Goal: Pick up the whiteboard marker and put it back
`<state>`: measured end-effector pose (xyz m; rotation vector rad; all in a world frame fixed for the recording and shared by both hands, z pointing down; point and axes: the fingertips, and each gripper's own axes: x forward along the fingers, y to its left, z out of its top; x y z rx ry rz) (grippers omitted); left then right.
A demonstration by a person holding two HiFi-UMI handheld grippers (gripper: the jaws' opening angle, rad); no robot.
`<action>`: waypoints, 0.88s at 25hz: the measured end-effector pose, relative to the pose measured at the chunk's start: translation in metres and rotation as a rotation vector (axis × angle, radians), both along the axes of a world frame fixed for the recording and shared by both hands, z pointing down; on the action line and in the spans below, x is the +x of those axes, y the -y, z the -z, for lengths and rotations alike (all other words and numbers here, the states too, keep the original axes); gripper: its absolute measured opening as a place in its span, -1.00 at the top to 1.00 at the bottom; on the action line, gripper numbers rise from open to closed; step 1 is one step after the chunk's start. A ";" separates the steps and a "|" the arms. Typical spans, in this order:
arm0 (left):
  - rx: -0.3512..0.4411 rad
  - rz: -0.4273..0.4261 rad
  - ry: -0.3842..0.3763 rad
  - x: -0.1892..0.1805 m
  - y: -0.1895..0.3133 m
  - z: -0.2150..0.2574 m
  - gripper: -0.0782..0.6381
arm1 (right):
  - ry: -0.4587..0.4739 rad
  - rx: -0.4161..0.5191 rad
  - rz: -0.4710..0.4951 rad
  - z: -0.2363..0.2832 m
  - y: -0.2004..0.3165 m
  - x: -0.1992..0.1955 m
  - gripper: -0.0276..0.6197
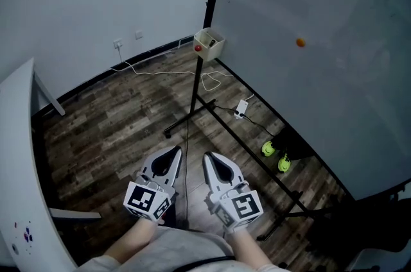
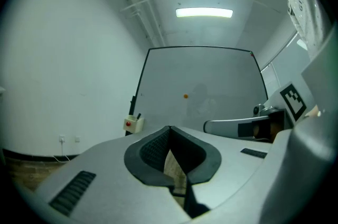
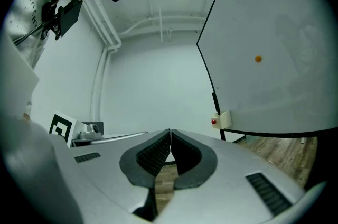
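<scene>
At the left edge of the whiteboard (image 1: 321, 40), on its dark stand post, a small pale box (image 1: 209, 43) is fixed, and that is where you should look for the marker (image 2: 138, 116). The left gripper view shows a thin dark stick poking up out of the box beside a red spot. It is too small to be sure, but it reads as the pen.

Your left tool (image 1: 174, 150) and right tool (image 1: 210, 156) hang side by side low over the wooden floor (image 1: 115, 129), well apart from the box. Both are clenched on nothing: in each gripper view the ribbed pads meet at the tips, with only floor showing through the gap behind them.

Expect the marker to be light, stiff and smooth (a round plastic barrel likes to roll or slide between pads). Only its upper end seems to stand clear of the box, so that is likely your hold. Spread one tool's jaws before you arrive and close the pads squarely across the barrel, not on the very tip. Then lift it straight up so it does not drag on the box wall.
</scene>
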<state>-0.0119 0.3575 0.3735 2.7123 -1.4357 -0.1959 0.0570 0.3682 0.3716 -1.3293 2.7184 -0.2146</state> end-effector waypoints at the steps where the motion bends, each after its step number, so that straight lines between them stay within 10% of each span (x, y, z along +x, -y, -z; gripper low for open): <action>1: 0.021 0.017 0.010 -0.001 0.010 0.002 0.74 | -0.005 0.001 -0.012 -0.001 0.010 0.001 0.85; 22: -0.024 -0.159 -0.030 -0.016 0.275 -0.007 0.74 | -0.054 -0.027 -0.071 -0.011 0.258 -0.045 0.85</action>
